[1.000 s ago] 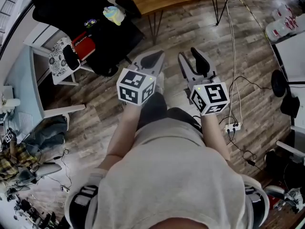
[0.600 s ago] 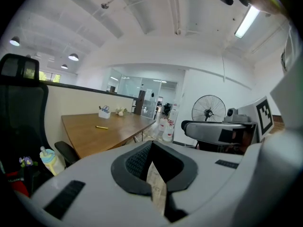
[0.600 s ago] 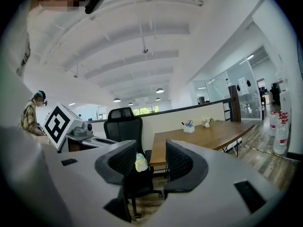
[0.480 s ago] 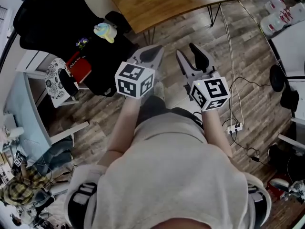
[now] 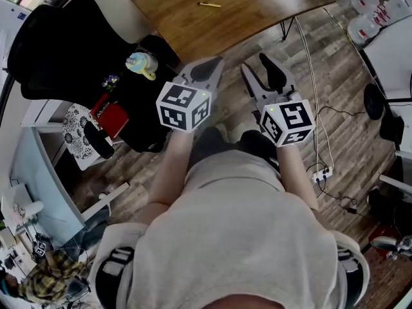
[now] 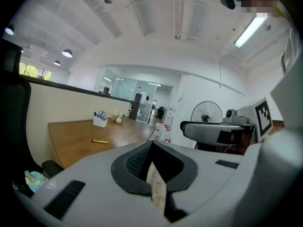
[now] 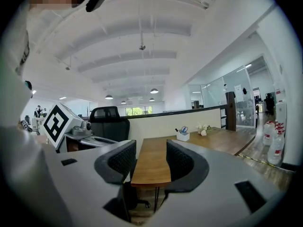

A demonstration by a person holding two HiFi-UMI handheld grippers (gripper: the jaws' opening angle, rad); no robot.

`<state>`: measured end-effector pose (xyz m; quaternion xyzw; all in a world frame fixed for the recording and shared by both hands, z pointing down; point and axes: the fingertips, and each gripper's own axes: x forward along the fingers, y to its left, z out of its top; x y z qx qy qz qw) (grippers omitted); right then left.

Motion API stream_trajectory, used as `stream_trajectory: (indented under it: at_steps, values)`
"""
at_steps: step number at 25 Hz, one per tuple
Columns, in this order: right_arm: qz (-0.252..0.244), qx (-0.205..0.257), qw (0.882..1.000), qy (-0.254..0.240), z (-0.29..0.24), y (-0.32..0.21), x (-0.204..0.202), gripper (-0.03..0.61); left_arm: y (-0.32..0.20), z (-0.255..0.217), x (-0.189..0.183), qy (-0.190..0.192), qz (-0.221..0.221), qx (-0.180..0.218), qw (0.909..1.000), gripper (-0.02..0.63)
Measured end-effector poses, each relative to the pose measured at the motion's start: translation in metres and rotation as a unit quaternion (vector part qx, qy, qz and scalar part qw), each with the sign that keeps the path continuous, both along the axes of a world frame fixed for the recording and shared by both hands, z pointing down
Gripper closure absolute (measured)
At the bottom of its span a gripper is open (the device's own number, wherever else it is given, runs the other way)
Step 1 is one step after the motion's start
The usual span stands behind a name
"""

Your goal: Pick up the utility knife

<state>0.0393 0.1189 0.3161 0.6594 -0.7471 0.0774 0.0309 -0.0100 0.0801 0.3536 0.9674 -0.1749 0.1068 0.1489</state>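
Note:
The utility knife [image 5: 209,5] is a slim yellow stick lying on the brown wooden table [image 5: 257,2] at the top of the head view. In the left gripper view the knife [image 6: 99,141] lies far ahead on the table [image 6: 75,141]. Both grippers are held at waist height, well short of the table, pointing toward it. My left gripper [image 5: 205,69] [image 6: 151,150] has its jaws together with nothing in them. My right gripper [image 5: 259,74] [image 7: 151,162] is opening wider, its jaws empty, with the table's end [image 7: 150,169] seen through the gap.
A black office chair [image 5: 58,44] and a dark heap with a pastel toy [image 5: 140,63] and red book [image 5: 112,118] stand left of my path. Cables and a power strip [image 5: 318,172] lie on the floor to the right. A white pen holder [image 6: 99,121] sits far back on the table.
The person has walked toward the table, so more of it and the knife have come into view. Both grippers travelled forward together. The right jaws have spread slightly.

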Motion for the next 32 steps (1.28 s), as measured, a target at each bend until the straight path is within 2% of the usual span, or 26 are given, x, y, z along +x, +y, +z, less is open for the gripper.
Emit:
stream_trajectory:
  at_steps: [9,18,32]
  values:
    - [-0.028,-0.017,0.999,0.004,0.014,-0.054,-0.007,0.38,-0.045,0.018,-0.009,0.002,-0.025,-0.022,0.9994,0.601]
    - [-0.096,-0.009,0.995,-0.005,0.019,-0.139,-0.005,0.38,-0.108,0.021,-0.017,-0.015,-0.088,-0.017,0.9959,0.601]
    - [-0.213,-0.004,0.977,0.02,0.003,-0.275,0.057,0.38,-0.24,0.005,0.051,-0.002,-0.184,-0.002,0.983,0.601]
